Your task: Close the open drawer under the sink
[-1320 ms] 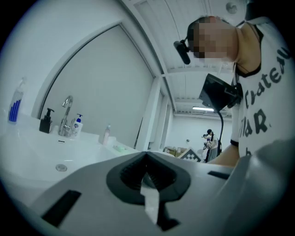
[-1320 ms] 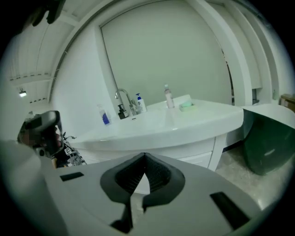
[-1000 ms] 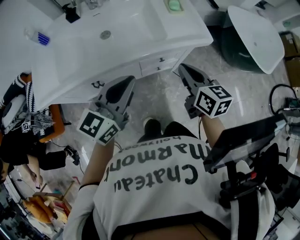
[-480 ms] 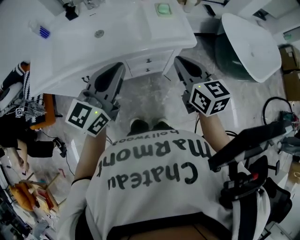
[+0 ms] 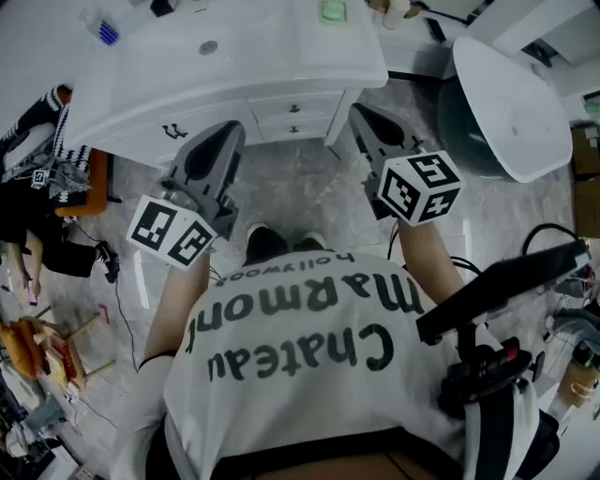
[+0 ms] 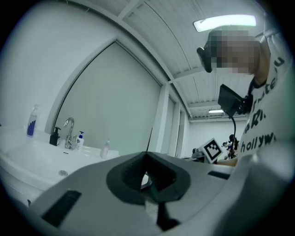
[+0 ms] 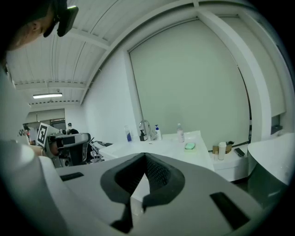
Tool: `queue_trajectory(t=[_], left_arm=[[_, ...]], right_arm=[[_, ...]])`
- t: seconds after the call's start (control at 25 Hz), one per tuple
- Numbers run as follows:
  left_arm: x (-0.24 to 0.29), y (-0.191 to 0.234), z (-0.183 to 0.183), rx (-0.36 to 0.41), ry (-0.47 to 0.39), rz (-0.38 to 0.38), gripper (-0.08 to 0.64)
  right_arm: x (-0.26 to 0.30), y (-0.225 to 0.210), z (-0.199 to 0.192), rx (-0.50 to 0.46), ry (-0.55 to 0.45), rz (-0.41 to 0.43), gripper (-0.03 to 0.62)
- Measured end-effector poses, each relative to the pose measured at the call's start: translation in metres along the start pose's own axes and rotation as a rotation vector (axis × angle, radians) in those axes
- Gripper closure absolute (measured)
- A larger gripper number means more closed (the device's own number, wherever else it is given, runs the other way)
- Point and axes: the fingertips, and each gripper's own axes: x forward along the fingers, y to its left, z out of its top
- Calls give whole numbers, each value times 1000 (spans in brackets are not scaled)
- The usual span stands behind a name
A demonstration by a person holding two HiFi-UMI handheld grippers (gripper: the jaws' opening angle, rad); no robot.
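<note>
**Both grippers closed short of the drawer**

Head view: the drawer [image 5: 295, 109] under the sink [image 5: 244, 66] sat at upper centre, seemingly flush, between and beyond the left gripper [image 5: 228, 128] and right gripper [image 5: 357, 111].

Left gripper view: jaws together, holding nothing.

Right gripper view: likewise.

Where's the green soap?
In the head view, the green soap sits at the top middle, on the white sink counter, right of the drain, above the small drawers.
</note>
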Motion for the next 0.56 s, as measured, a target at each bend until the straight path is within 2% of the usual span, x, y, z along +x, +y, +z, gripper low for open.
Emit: queue_trajectory(t=[0.28, 0.56], left_arm=[[-7, -23, -1, 22, -11, 29, 552], [-16, -25, -6, 18, -16, 43, 552]], right_arm=[[-19, -5, -7, -19, 12, 30, 581], [-19, 2, -16, -35, 24, 46, 581]])
